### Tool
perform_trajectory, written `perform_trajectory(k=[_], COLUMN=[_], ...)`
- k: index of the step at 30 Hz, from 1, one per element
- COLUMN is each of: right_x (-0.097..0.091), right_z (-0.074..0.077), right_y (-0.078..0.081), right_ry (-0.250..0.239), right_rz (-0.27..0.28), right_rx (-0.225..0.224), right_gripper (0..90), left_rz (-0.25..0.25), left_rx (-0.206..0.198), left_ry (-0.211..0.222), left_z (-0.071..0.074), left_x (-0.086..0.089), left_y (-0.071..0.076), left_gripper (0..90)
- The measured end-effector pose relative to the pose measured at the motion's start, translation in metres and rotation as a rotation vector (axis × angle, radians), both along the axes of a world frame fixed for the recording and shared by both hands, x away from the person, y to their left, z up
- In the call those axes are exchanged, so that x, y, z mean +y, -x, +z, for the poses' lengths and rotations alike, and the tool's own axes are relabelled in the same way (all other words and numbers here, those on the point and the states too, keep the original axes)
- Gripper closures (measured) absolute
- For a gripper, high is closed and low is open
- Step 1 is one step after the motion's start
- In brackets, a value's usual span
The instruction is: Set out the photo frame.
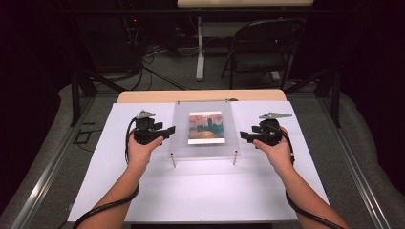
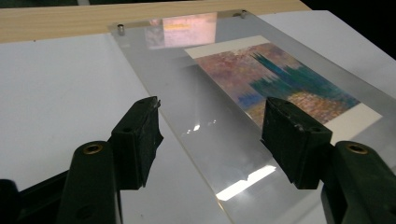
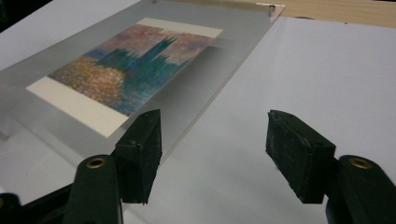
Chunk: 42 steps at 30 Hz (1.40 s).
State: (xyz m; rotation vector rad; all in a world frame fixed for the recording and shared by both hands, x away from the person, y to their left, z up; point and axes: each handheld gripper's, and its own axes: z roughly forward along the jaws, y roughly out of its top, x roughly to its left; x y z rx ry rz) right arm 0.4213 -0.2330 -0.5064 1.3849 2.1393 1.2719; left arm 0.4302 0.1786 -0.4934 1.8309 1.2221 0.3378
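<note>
A clear acrylic panel (image 1: 181, 138) stands on short metal posts (image 1: 173, 161) in the middle of the table, with a colourful painted print (image 1: 206, 127) under it. My left gripper (image 1: 168, 132) is at the panel's left edge and my right gripper (image 1: 244, 136) at its right edge. Both point inward. In the left gripper view the left gripper (image 2: 212, 126) is open, and the panel's edge (image 2: 187, 140) and the print (image 2: 280, 79) lie beyond its jaws. The right gripper (image 3: 215, 140) is open too, with the panel's edge (image 3: 205, 112) beside its left pad and the print (image 3: 130, 65) farther off. Neither holds anything.
The panel rests on a white sheet (image 1: 200, 191) that covers a wooden table (image 1: 200, 96). Beyond the table's far edge stand a folding chair (image 1: 265, 47) and a white table leg (image 1: 200, 47), with cables on the floor.
</note>
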Motion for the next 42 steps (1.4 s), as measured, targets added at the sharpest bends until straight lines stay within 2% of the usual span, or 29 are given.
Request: perform_trajectory(k=[9,15,19,27,34,42], right_x=[0.012,0.022,0.027,0.033,0.035,0.040], right_z=[-0.005,-0.010,-0.014,-0.016,-0.018,-0.021], right_y=[-0.024,-0.036,-0.043,-0.055,-0.060,-0.065], right_ry=[0.018,0.002,0.001,-0.007,-0.025,-0.037], right_rz=[-0.024,-0.037,-0.036,-0.034,-0.032,-0.022], right_rx=[-0.007,0.003,0.020,0.038,0.060,0.091], right_gripper=[38.7,38.5,38.5,38.6,38.5,37.3], left_rz=[0.015,0.023,0.008,0.025,0.025,0.007], left_rx=[0.020,0.032,0.039,0.072,0.098,0.113], left_ry=[-0.013,-0.022,-0.027,-0.015,0.010,0.005], left_z=[-0.008,-0.013,-0.015,-0.026,-0.032,-0.033], left_x=[-0.010,-0.015,-0.016,-0.015,-0.018,-0.026], left_y=[-0.023,-0.036,-0.040,-0.049,-0.055,-0.058], left_gripper=[37.3,37.5,40.6,40.2,40.0,39.7])
